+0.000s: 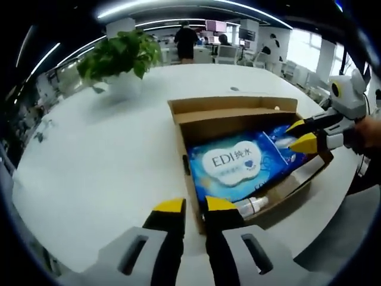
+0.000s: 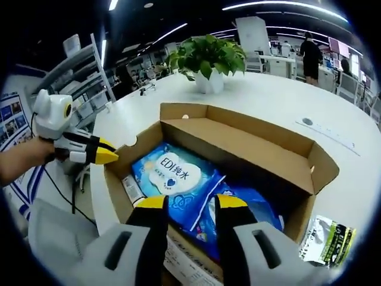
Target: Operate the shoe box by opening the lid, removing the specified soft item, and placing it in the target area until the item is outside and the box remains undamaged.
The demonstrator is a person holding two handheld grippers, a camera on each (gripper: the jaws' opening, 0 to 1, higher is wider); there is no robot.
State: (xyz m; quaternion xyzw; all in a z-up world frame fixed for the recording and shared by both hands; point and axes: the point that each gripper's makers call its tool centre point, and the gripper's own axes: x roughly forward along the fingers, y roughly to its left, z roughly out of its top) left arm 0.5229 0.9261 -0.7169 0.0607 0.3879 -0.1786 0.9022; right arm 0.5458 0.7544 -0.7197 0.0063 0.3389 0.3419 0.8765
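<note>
My left claw (image 1: 195, 207) hung released, its yellow-tipped jaws parted, just short of the near wall of the shoe box (image 1: 232, 113), which sat open on the white counter (image 1: 101, 155). In the right gripper view that same claw showed at nine o'clock, a hand (image 2: 24, 156) behind it, its tips close to the box's corner.

My right claw (image 2: 189, 202) was also released, jaws apart over the near edge of the box and just above the blue wipes pack (image 2: 178, 179). In the left gripper view it came in from three o'clock, its tips over the far end of the pack; whether they touched the wrapper I could not tell.

The soft pack lay flat inside the box, white label with "EDI" facing up. A small white bottle (image 1: 253, 206) lay beside it along the box's wall.

Outward, a green-and-white sachet (image 2: 326, 240) rested on the counter at four o'clock, just outside the box. A potted plant (image 2: 208, 59) stood at twelve o'clock, well apart. People (image 1: 186, 40) stood among desks in the distance.
</note>
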